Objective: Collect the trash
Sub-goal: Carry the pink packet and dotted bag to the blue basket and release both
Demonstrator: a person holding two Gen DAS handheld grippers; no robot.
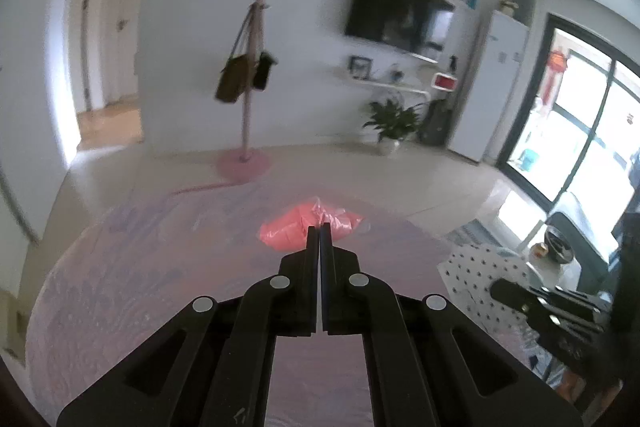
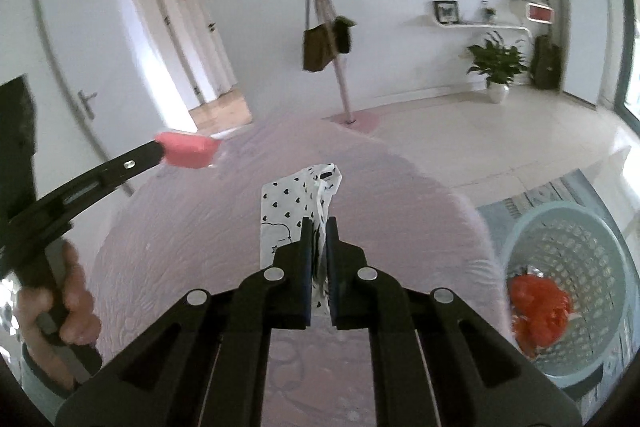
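My left gripper [image 1: 319, 227] is shut on a pink plastic bag [image 1: 304, 229] and holds it above the pink bedspread [image 1: 160, 267]; it shows in the right wrist view [image 2: 160, 149] with the pink bag [image 2: 188, 150] at its tip. My right gripper [image 2: 319, 221] is shut on a white plastic bag with black hearts [image 2: 294, 205] over the bedspread [image 2: 180, 247]; that bag also shows in the left wrist view [image 1: 476, 271]. A pale blue mesh basket [image 2: 600, 259] on the floor to the right holds red trash [image 2: 540, 307].
A pink coat stand [image 1: 252, 87] with hanging bags stands beyond the bed. A potted plant [image 1: 390, 125], a wall TV [image 1: 396, 9] and a white fridge [image 1: 492, 87] line the far wall. A glass door [image 1: 580, 127] is at right.
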